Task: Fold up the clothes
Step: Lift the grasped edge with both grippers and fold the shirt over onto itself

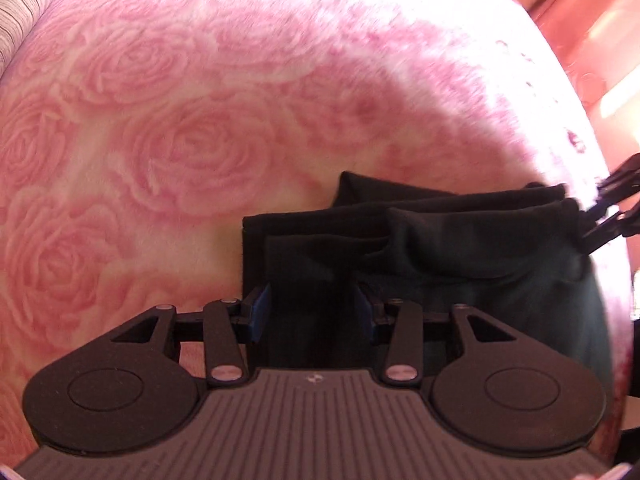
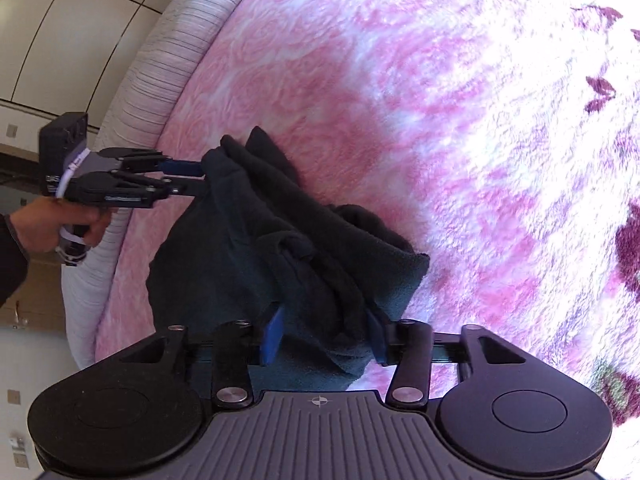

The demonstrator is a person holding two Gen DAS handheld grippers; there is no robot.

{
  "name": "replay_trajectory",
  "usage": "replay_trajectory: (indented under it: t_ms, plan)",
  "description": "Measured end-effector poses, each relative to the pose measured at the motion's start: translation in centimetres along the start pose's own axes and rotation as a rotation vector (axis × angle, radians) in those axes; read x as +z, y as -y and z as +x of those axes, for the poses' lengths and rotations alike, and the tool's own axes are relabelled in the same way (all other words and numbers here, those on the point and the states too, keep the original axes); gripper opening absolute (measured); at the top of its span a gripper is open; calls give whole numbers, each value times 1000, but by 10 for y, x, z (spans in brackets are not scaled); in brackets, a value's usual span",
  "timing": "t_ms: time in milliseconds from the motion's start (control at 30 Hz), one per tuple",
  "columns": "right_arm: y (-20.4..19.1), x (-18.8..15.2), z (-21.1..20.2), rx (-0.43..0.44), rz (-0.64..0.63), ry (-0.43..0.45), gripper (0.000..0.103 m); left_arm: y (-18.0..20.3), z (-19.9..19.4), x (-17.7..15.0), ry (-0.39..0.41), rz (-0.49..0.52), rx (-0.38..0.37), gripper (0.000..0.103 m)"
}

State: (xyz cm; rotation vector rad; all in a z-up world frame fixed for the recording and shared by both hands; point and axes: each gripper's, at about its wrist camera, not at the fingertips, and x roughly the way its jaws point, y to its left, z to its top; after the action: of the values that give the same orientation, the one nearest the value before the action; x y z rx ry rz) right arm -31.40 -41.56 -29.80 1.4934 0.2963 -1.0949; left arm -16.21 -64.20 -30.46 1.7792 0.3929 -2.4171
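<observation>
Keeping both corners level matters while the left gripper (image 1: 314, 308) and right gripper (image 2: 322, 336), jaws pinching the black fleece garment (image 2: 280, 240), lower it evenly onto the pink rose blanket (image 2: 320, 80).

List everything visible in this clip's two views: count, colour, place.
garment: one, black, bunched on the blanket, stretched between both grippers
blanket: one, pink rose pattern, covering the bed
mattress edge: one, white with fine stripes, along the blanket's border
wall: cream panels, beyond the bed
left gripper: one, black with blue pads, at one end of the garment
right gripper: one, black with blue pads, garment between its fingers
hand: one, holding the left gripper's handle
</observation>
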Motion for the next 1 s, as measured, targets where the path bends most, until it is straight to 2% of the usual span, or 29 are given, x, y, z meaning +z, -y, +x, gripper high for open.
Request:
replay_trajectory:
  t_ms: [33, 133, 300, 400, 533, 767, 1000]
  plan:
    - [1, 0, 0, -9, 4, -4, 17, 1, 1, -1, 1, 1, 2, 38]
    - [3, 4, -1, -18, 3, -3, 9, 5, 2, -2, -2, 13, 12, 5]
    - [-11, 15, -26, -46, -60, 61, 5, 15, -37, 2, 47, 94, 41, 2]
    - [-11, 20, -40, -46, -90, 92, 5, 14, -33, 4, 51, 81, 48, 2]
    - [-2, 21, -25, -75, -110, 70, 5, 13, -29, 5, 64, 63, 58, 2]
    - [-7, 21, -39, -61, -102, 139, 4, 6, -34, 7, 108, 6, 83, 3]
    - [11, 30, -6, -111, -124, 65, 5, 4, -13, 8, 72, -44, 90, 6]
